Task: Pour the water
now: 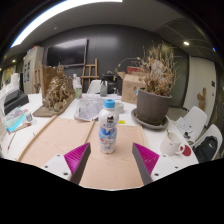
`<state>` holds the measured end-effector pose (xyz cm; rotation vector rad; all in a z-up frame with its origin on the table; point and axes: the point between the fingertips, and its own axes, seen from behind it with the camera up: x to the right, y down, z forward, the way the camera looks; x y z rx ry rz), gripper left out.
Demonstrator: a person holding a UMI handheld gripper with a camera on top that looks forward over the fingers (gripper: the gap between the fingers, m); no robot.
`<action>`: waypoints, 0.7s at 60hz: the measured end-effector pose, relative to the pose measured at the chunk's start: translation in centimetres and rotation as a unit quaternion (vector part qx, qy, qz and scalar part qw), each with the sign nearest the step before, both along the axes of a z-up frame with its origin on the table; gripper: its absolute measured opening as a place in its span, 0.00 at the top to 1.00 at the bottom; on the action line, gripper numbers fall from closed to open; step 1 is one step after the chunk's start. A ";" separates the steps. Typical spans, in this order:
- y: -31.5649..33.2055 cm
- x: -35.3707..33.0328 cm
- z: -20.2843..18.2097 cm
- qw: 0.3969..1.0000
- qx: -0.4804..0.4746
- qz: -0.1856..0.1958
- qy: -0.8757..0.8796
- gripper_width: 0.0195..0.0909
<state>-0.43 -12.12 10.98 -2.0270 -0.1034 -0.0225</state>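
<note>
A clear plastic water bottle [107, 128] with a blue-and-white label and a white cap stands upright on a light wooden board [100, 165]. It is just ahead of my gripper [112, 158], roughly centred on the gap between the fingers. The two fingers [75, 158] with magenta pads stand wide apart with nothing between them. A white mug [173, 143] with a red mark sits beyond the right finger.
A large potted plant [154, 95] in a dark pot stands at the back right. A dried plant bundle [58, 95] stands at the back left, and a white device [14, 108] lies further left. A second small bottle [77, 86] is far behind.
</note>
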 end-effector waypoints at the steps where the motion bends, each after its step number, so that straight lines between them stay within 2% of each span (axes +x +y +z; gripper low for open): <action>1: 1.0 -0.3 -0.3 1.000 0.003 -0.004 0.001 0.07; 13: 10.2 -1.9 -4.3 0.998 0.024 -0.044 0.022 0.10; 18: 12.5 -1.6 -5.3 0.998 0.037 -0.053 0.021 0.23; 21: 13.3 -1.5 -5.8 0.998 0.036 -0.057 0.017 0.36; 23: 13.7 -1.5 -5.8 0.997 0.044 -0.058 0.017 0.51; 24: 14.0 -1.5 -5.8 0.997 0.046 -0.058 0.019 0.55; 29: 13.6 -1.7 -5.7 0.997 0.050 -0.058 0.024 0.59; 37: 13.3 -1.4 -5.6 0.996 0.055 -0.063 0.012 0.74; 42: 13.1 -1.5 -5.5 0.997 0.052 -0.062 0.010 0.77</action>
